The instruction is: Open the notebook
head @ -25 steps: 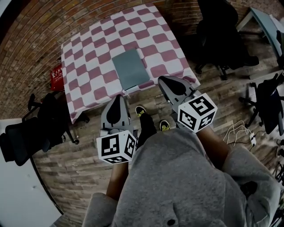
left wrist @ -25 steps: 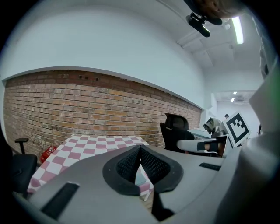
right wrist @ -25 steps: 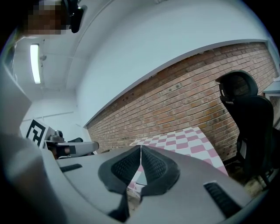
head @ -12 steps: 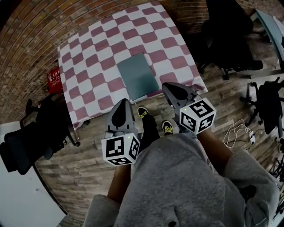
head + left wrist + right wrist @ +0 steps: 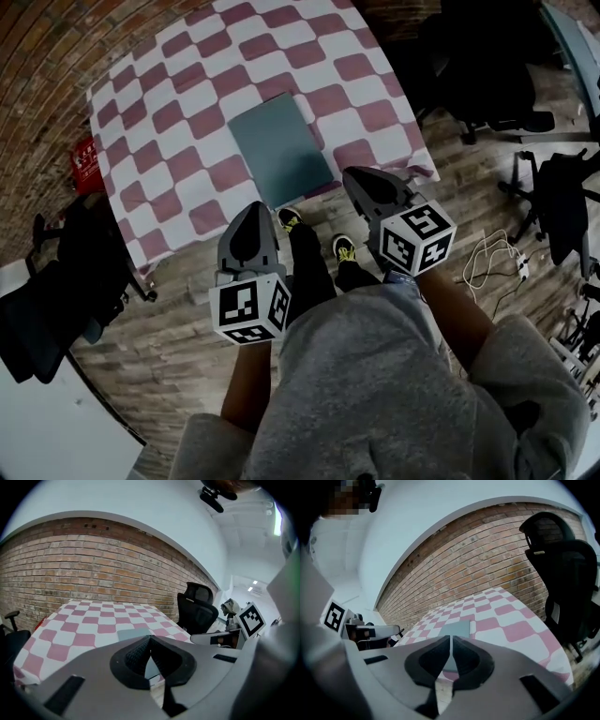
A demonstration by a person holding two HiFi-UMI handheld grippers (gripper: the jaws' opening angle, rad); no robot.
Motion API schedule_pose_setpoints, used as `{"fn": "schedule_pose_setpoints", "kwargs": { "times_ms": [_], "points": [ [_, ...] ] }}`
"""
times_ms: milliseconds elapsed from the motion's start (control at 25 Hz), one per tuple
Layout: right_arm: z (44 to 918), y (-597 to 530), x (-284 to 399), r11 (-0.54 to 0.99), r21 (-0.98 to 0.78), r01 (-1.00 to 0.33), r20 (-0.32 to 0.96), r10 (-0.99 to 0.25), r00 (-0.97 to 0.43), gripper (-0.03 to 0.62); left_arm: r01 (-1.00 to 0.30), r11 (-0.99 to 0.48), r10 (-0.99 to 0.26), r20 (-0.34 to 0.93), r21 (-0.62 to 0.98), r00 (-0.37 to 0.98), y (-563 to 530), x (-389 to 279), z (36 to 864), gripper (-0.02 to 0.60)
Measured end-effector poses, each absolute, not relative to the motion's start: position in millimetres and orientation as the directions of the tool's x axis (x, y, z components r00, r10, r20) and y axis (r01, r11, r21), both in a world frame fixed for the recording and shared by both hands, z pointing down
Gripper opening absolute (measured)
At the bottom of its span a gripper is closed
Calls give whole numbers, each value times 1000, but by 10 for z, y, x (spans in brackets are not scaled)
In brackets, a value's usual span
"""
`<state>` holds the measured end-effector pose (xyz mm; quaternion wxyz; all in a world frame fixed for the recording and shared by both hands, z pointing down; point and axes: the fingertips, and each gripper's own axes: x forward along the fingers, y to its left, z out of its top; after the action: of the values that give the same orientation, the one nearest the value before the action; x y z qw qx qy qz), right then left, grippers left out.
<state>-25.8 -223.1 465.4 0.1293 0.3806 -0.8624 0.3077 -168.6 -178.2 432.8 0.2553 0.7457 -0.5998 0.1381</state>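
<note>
A closed grey-green notebook [image 5: 281, 150] lies flat on the table with the pink-and-white checked cloth [image 5: 178, 112], close to its near edge. Both grippers hang in the air short of that edge, apart from the notebook. My left gripper [image 5: 253, 211] is shut with nothing in it, and sits below and left of the notebook in the head view. My right gripper [image 5: 354, 175] is shut and empty too, near the table's near right corner. The notebook [image 5: 133, 633] shows just past the left gripper [image 5: 150, 638], and the notebook [image 5: 457, 629] past the right gripper [image 5: 451, 638].
A black office chair [image 5: 478, 66] stands right of the table and another dark chair [image 5: 56, 281] to its left. A red object [image 5: 84, 159] leans by the brick wall [image 5: 93, 564]. Cables [image 5: 492, 258] lie on the wooden floor. The person's shoes [image 5: 342, 251] are near the table's edge.
The person has stepped closer to the table. Both grippers have sunk and tipped downward, and their tips now sit nearer the table's near edge. The notebook has not moved.
</note>
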Motion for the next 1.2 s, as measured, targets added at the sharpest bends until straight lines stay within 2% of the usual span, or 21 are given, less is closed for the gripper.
{"fn": "schedule_pose_setpoints", "kwargs": {
  "times_ms": [240,360,440,640,1200],
  "points": [
    [5063,-2186,-288,446,-518,-730,490,-545,-680,35,-962,-151,-786,563,226,256,-1860,-1718,4681,8],
    [5273,-2186,-353,428,-548,-719,502,-519,-691,96,-961,-153,-771,580,231,262,-1888,-1733,4837,7],
    [5394,-2193,-389,407,-568,-716,507,-512,-693,109,-960,-153,-758,595,234,266,-1894,-1751,4946,7],
    [5653,-2231,-379,338,-591,-733,536,-514,-670,114,-958,-149,-736,619,244,273,-1943,-1809,5157,6],
    [5705,-2243,-439,248,-696,-674,501,-505,-703,104,-957,-151,-725,630,249,278,-1996,-1865,5269,7]
  ]
}}
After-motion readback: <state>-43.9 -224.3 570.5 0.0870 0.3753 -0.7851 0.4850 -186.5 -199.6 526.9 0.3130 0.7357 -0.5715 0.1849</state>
